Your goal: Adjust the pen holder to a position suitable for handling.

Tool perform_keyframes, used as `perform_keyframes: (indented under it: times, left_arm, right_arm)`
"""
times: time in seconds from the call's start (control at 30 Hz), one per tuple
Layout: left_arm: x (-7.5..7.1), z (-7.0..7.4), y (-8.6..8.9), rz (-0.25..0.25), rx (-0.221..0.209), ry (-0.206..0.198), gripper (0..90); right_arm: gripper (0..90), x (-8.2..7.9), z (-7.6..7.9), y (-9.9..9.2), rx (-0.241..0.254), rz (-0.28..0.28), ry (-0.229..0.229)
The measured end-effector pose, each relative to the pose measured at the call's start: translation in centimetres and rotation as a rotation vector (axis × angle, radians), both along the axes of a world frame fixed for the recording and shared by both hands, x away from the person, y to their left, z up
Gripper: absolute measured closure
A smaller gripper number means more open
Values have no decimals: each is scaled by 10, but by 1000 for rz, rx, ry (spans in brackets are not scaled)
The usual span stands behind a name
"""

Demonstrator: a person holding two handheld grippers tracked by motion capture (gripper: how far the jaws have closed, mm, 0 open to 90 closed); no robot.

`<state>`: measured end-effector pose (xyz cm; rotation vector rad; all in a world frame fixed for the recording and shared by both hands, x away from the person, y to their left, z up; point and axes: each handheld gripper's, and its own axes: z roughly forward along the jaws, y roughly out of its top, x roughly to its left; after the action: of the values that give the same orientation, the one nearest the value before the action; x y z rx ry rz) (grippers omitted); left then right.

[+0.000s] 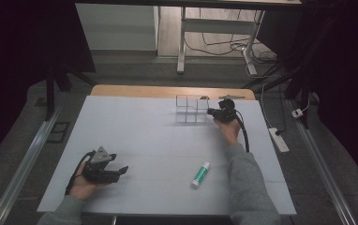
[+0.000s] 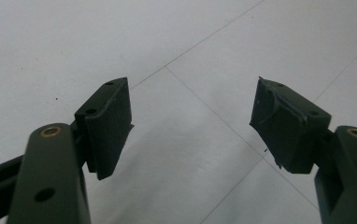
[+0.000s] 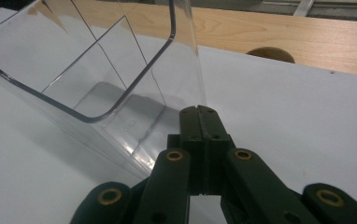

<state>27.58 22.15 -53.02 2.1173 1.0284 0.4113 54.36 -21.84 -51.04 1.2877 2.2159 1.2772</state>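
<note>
The pale grey sheet-covered worktop [image 1: 158, 154] with a wooden far edge carries everything here. Toward its far right stands the clear plastic organiser box with inner dividers [image 1: 191, 108], the largest thing on it; in the right gripper view its transparent wall [image 3: 134, 93] rises just ahead of and to the left of the jaws, touching or nearly touching their tips. The right gripper [image 1: 213, 112], black and held in a hand with a grey sleeve, sits at the right side of that box, and its 2 jaws are clenched flat against each other [image 3: 199, 116] with nothing visibly between them. The left gripper [image 1: 121, 169], black with a grey 3-cornered plate on top, rests in the other hand near the front left of the worktop, well apart from the box; its jaws stand released and wide [image 2: 190, 126], with bare worktop between them. A small white and green tube [image 1: 200, 175] lies near the front, right of centre.
</note>
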Motion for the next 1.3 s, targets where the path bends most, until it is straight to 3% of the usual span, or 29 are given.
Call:
perform_keyframes:
  times: [0.67, 1.3]
  left_arm:
    - [1, -1, 1, -6, 0, 19, 285]
    - [2, -3, 3, -5, -6, 25, 284]
  right_arm:
    - [896, -3, -1, 30, 25, 60, -18]
    - [896, -3, -1, 60, 7, 99, -18]
